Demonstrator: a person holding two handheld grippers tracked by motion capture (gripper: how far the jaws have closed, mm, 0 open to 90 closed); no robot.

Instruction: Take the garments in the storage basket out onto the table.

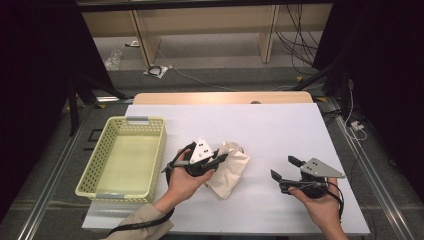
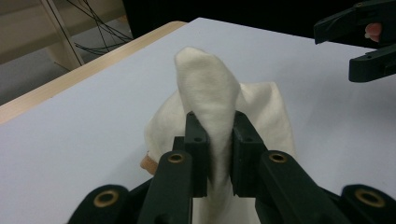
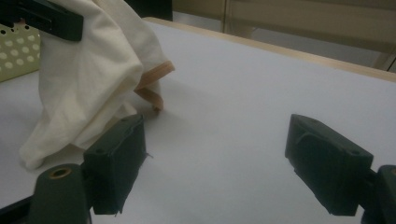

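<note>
cloth [image 2: 205, 88] fold clamped in left tool [image 2: 219, 144]; right tool [image 3: 215, 163] apart, its view reveals tan strap [image 3: 152, 88].

Cloth [image 3: 79, 70] (cream) runs off the frame's top.

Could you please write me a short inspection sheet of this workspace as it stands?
Surface: white table top with a wooden far edge, bare apart from the items below.
Job's things: cream cloth bag bunched at mid-table, a tan strap showing at one end; yellow perforated basket at the left, nothing seen inside.
Clutter: nothing seen on the table.
Grippers: left claw pinches a raised fold of the bag; right claw open over bare table, apart from the bag.
Cables: loose leads on the floor beyond the table.
Surroundings: wooden furniture legs, dark curtains at both sides.
</note>
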